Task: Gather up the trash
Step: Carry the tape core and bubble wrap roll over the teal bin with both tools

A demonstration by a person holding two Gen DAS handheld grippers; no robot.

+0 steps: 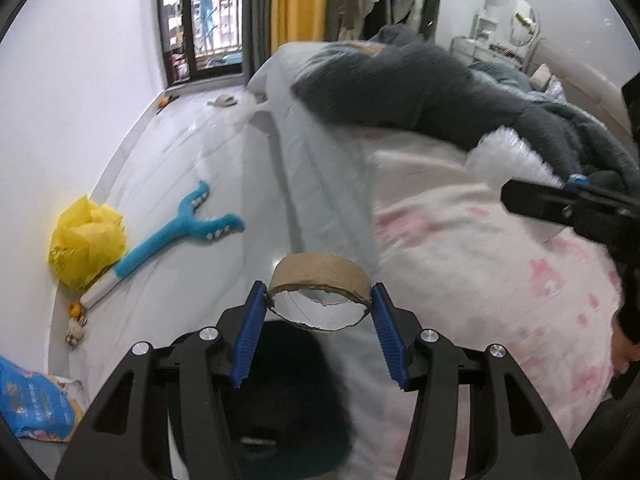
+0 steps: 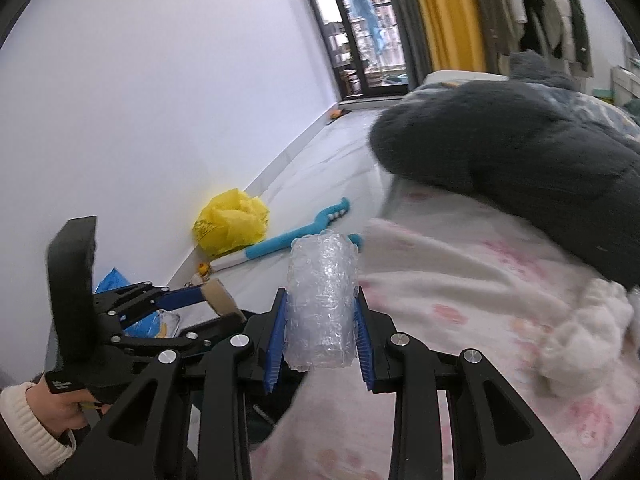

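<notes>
left tool (image 1: pixel 319 304) grips cardboard ring (image 1: pixel 319 278) | no writing legible

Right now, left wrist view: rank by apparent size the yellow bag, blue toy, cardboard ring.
1. blue toy, longest span on the floor
2. yellow bag
3. cardboard ring
Bag and ring look close; the ring sits near the camera in the left gripper, so that order is unsure.

Bed blanket (image 1: pixel 480 248): white with pink blotches; dark grey plush throw (image 1: pixel 400 92) on it. On floor beside bed: yellow plastic bag (image 1: pixel 86 240), turquoise toy (image 1: pixel 188 224). Held cardboard ring (image 1: pixel 320 276) brown; bubble-wrap roll (image 2: pixel 322 300) clear. Gripper pads (image 1: pixel 248 340) blue.
</notes>
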